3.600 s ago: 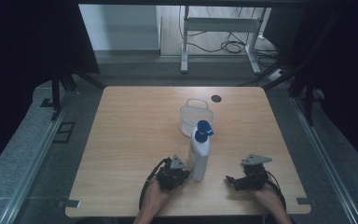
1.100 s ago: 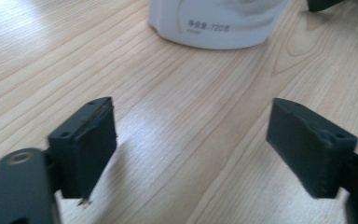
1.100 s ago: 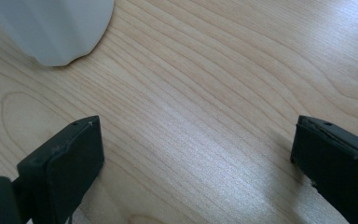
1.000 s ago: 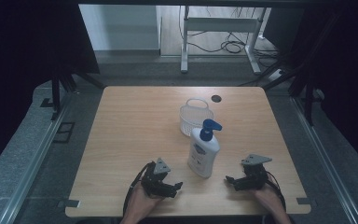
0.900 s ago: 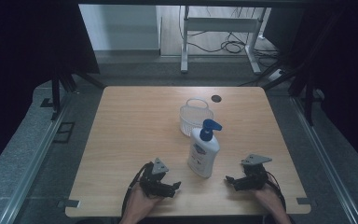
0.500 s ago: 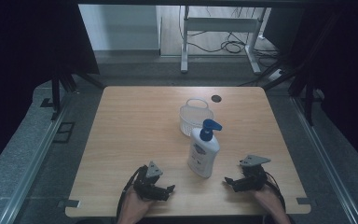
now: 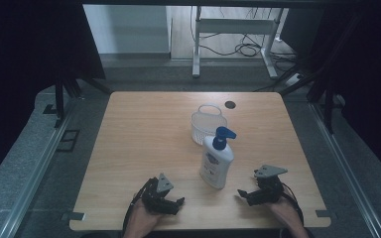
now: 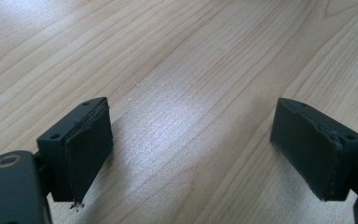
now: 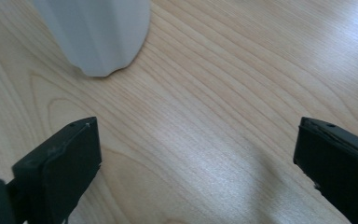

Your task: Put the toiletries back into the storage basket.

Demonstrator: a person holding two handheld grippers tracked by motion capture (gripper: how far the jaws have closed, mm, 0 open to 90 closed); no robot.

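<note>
The white pump bottle [image 7: 217,160] with the blue pump head stands upright on the wooden surface [image 7: 139,134], where 3.6 s ago the left gripper [image 7: 171,203] was right against it. That gripper has since pulled back toward 7 o'clock and now sits well apart from the bottle, its fingers [image 8: 81,149] released with bare wood between them. The right gripper [image 7: 243,194] stays near 5 o'clock, fingers [image 9: 58,170] spread, the bottle's base [image 9: 98,35] just ahead. A white basket [image 7: 208,124] stands just beyond the bottle at 12 o'clock.
</note>
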